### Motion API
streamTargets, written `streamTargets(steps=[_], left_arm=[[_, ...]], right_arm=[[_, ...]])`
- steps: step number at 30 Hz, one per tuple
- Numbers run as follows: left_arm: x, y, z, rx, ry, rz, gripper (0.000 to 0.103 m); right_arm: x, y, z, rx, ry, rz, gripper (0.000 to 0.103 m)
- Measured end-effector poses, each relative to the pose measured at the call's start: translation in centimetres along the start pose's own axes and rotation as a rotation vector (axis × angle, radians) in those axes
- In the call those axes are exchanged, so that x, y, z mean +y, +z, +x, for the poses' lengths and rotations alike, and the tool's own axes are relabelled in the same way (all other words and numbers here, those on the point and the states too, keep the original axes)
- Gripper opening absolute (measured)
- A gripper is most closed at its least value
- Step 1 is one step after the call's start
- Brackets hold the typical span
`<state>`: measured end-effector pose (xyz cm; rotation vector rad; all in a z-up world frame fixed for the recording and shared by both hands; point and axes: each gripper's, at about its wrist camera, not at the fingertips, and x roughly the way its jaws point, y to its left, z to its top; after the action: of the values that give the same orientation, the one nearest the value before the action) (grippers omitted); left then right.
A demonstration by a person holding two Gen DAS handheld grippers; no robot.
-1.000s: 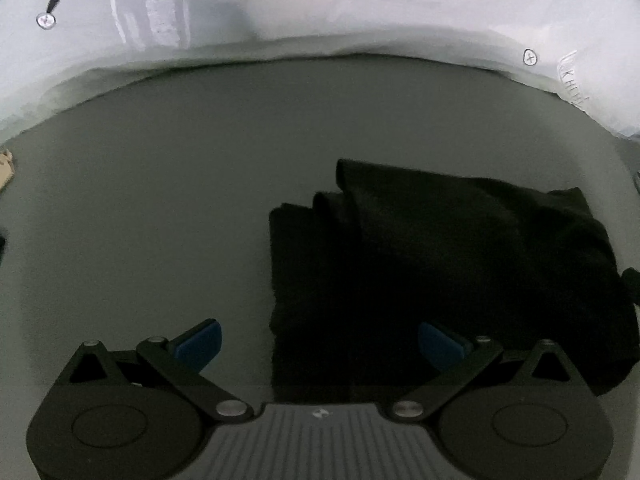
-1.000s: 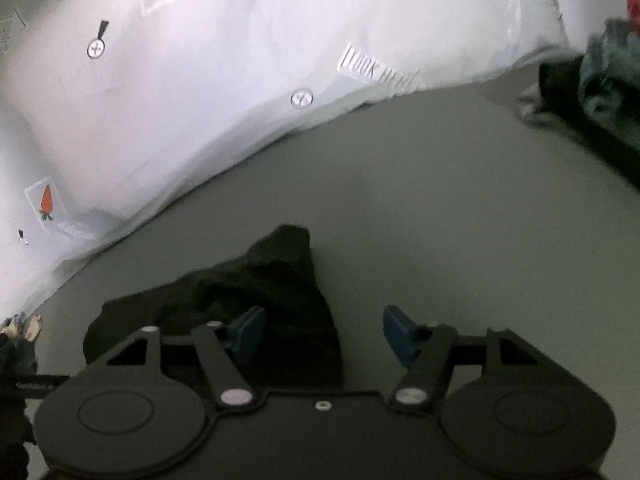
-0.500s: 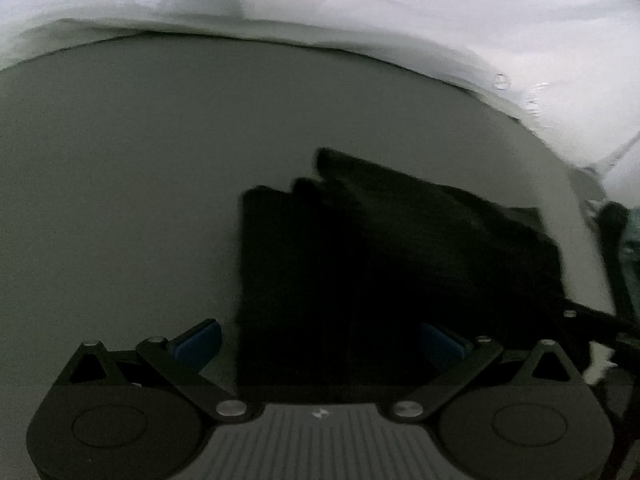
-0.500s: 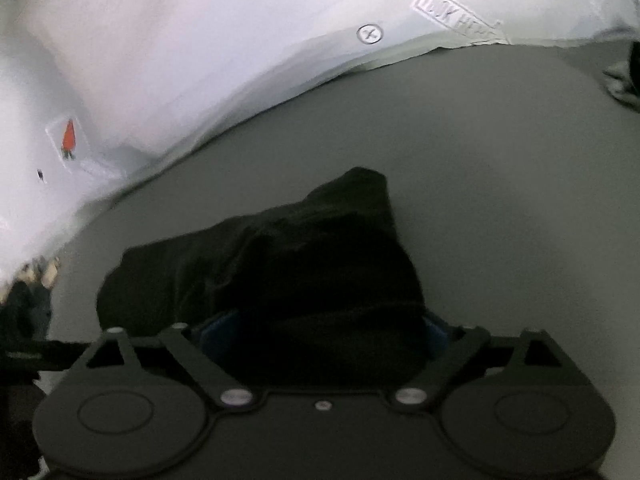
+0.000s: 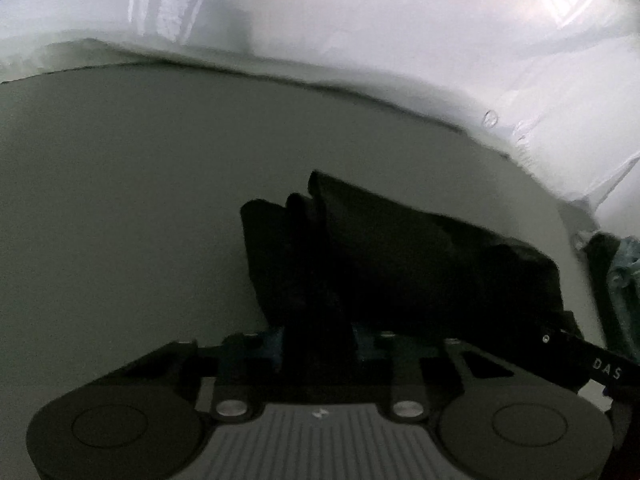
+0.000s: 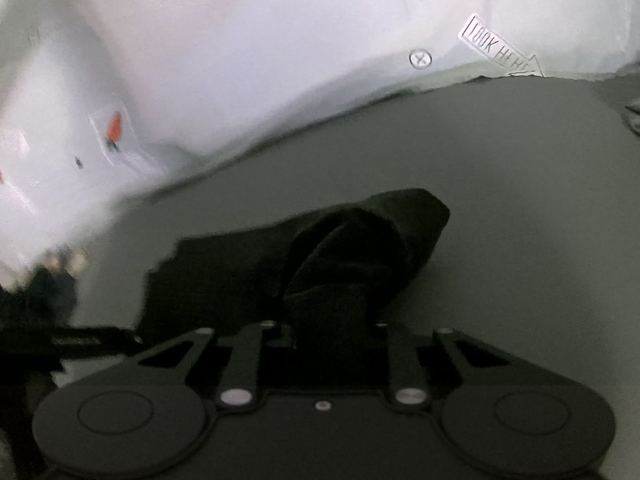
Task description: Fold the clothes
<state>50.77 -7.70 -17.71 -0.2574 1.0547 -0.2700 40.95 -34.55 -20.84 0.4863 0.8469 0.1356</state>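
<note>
Now both grippers' jaws pinch the black garment on grey table.

black garment on a grey table; white sheet with orange carrot print.

This looks like a staged recording set, not a lived-in home. A plain grey tabletop fills the view, bare and matte, and behind it a white sheet hangs as a backdrop, crumpled where it meets the table edge. Printed markers dot that sheet: a circled cross, a boxed arrow label reading "LOOK HERE", and a small carrot picture. Off at the right edge of the left wrist view, a heap of teal and dark laundry waits beside the table. There is no furniture or household clutter in sight, only cloth, table and backdrop.
</note>
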Motion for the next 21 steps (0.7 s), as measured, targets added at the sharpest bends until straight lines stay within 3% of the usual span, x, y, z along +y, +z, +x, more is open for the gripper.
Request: streamTargets(steps=[8,12,21], left_arm=[[-3.8,-2.7,-7.2,-0.103,-0.169,0.113,0.027],[-5.7,-4.6,-9.7,-0.117,-0.214,0.196,0.027],[-9.8,-6.4,-12.4,-0.099,-0.426,0.33,0.027]], right_arm=[[3.2,-1.4,-7.0,-0.078,0.069,0.077,0.02],[4.9,-3.4,-10.7,-0.134,0.015,0.057,0.02],[4.4,-8.1,-20.8,-0.329,-0.119,0.188,0.02]])
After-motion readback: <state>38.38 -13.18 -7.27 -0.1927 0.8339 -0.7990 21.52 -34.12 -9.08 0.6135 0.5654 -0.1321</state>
